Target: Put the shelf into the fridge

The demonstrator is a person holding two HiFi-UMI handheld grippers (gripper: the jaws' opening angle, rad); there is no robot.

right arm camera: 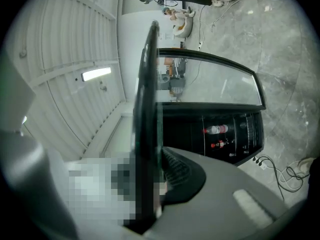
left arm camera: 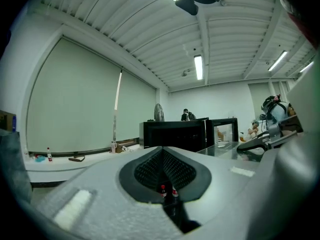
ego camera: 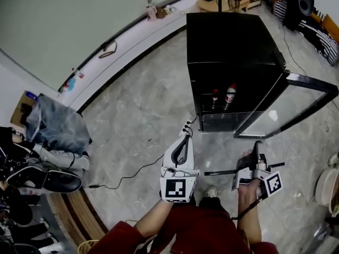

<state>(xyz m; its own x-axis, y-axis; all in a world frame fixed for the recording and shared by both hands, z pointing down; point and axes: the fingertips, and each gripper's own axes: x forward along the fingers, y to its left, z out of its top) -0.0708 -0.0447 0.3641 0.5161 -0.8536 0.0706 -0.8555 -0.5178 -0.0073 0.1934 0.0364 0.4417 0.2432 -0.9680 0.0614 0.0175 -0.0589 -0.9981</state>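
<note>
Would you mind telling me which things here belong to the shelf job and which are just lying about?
Job: shelf, right gripper holding it, fridge, its open door.
Lying about: clothes pile, shoes, floor cable, power strip.

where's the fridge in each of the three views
Head view: fridge upper right of centre, seen from above.
Left gripper view: fridge mid-picture, small and far off.
Right gripper view: fridge right of centre, turned sideways in the picture.
Shared landmark: its open glass door.
</note>
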